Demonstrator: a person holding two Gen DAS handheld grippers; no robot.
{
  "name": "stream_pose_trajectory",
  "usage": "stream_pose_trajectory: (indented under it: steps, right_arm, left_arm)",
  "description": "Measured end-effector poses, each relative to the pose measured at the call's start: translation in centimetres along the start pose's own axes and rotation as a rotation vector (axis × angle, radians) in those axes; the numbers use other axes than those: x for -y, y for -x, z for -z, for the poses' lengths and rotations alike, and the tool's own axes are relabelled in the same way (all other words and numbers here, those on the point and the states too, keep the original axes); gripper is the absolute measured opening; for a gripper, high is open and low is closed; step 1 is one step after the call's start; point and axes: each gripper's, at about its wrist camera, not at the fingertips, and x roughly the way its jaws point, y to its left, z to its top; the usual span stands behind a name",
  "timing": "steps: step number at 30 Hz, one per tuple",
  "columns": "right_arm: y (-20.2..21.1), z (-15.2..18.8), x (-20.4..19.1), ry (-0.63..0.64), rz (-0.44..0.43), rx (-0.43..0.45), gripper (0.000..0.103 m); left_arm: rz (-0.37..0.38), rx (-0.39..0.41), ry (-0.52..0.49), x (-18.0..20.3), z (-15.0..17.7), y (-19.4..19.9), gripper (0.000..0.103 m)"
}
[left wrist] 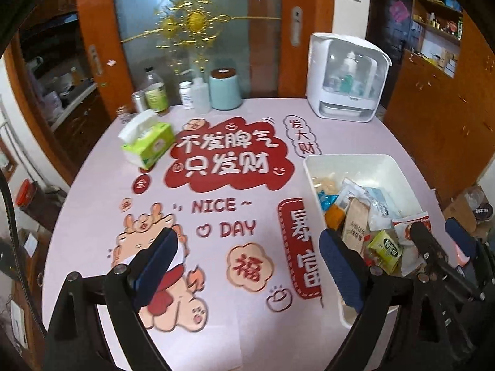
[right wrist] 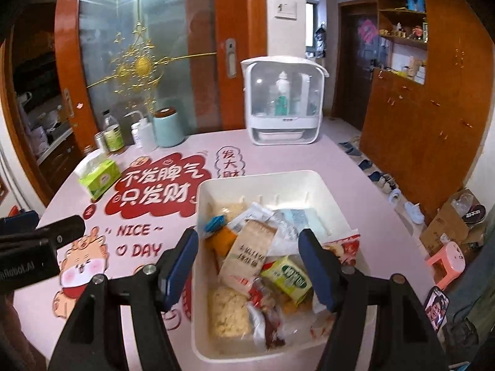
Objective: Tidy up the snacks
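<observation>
Closest in, the right gripper (right wrist: 249,266) hangs over a white bin (right wrist: 216,191) with its blue-padded jaws spread wide and nothing between them. Directly below and ahead of it the bin holds a heap of snacks (right wrist: 263,262): a green packet (right wrist: 286,278), a tall beige packet (right wrist: 247,253), a pale crumbly block (right wrist: 227,312) and a red-and-white wrapper (right wrist: 343,245) against the bin's right wall. The left gripper (left wrist: 247,253) hovers over the pink printed tablecloth (left wrist: 232,324), jaws also apart and empty, with the bin just to its right. Ahead of it and to the left lies a green tissue pack (left wrist: 148,142). Farther ahead stand bottles (left wrist: 156,92), a pale blue canister (left wrist: 225,88) and a white cabinet-like appliance (left wrist: 346,77).
</observation>
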Motion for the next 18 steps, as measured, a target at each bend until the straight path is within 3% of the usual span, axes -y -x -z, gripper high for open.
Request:
stream_pose_trajectory:
  steps: [6,18]
  right_arm:
    - [2.5,0.2,-1.6,0.027,-0.054,-0.037,0.068]
    - [6.6,0.6,-2.8,0.103,-0.063,-0.044,0.068]
  left_arm:
    - [-0.014,-0.011,0.05,-1.3,2.5,2.8,0.093]
    - [-0.06,-0.038,0.116,-1.9,4.7,5.3,0.093]
